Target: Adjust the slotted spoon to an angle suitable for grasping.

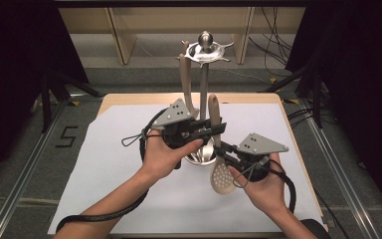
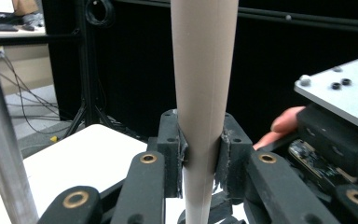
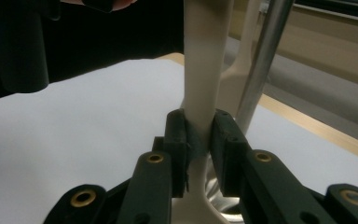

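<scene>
A beige slotted spoon (image 1: 221, 177) stands nearly upright beside the metal utensil stand (image 1: 204, 82), its perforated head low and its handle pointing up. My left gripper (image 1: 219, 128) is shut on the upper handle (image 2: 205, 84), both pads pressed against its sides (image 2: 204, 150). My right gripper (image 1: 225, 150) is shut lower down, on the narrow neck just above the head (image 3: 199, 136). The spoon's handle (image 3: 205, 65) rises straight up between the right jaws. A hand holds each gripper.
A second beige utensil (image 1: 185, 82) hangs from the stand's hooked top ring (image 1: 206, 49). The stand's steel base cup (image 1: 202, 155) sits on white paper (image 1: 114, 164) covering the wooden table. The stand's pole (image 3: 261, 60) rises close beside the right jaws.
</scene>
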